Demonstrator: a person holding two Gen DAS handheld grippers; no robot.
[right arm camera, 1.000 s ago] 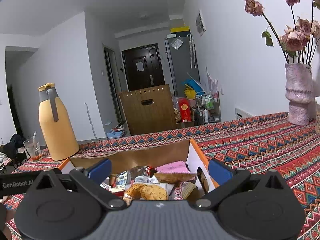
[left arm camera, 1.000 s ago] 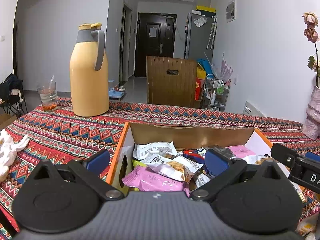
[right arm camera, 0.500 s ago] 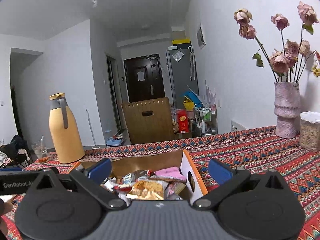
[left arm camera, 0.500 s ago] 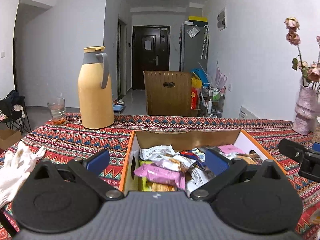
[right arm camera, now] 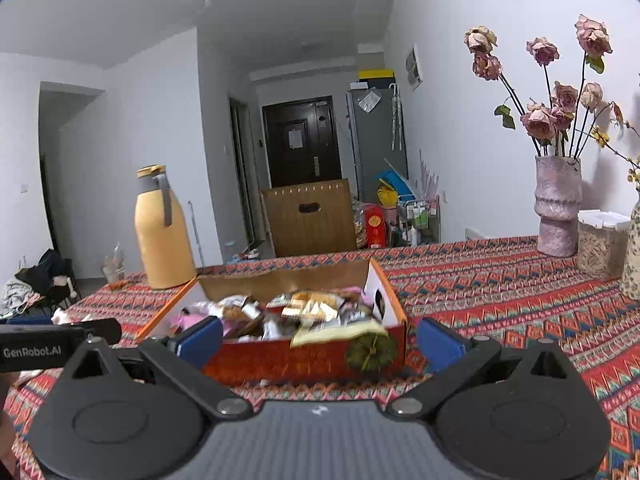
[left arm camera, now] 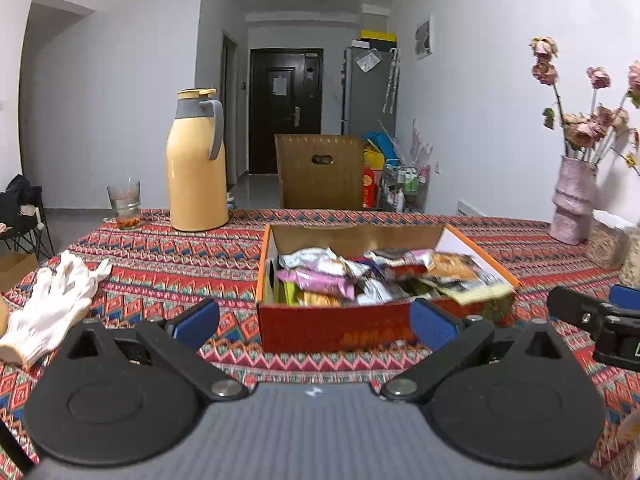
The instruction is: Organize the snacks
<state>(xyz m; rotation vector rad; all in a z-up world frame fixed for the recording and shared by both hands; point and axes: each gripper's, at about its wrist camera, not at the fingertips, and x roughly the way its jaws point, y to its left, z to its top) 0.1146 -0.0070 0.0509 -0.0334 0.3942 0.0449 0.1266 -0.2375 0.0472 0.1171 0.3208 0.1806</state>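
Since the snack packets (left arm camera: 320,280) already lie heaped in the orange cardboard box (left arm camera: 340,332) mid-table, one drooping over its near rim, the sorting looks nearly done, with no loose packet visible; left gripper (left arm camera: 316,320) and right gripper (right arm camera: 320,338) hang wide and empty before it. Thermos (left arm camera: 197,164) and glass (left arm camera: 125,204) stand toward the far left edge, white glove (left arm camera: 52,308) near the left edge, vase (right arm camera: 558,208) far right; nothing blocks the box

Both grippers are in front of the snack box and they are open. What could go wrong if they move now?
1. One flat packet hangs over the front wall of the snack box; a nudge from the right gripper may tip it onto the table.
2. The snacks are heaped loosely, so the open left gripper might pinch several at once.
3. The white glove lies near the left gripper and could snag.
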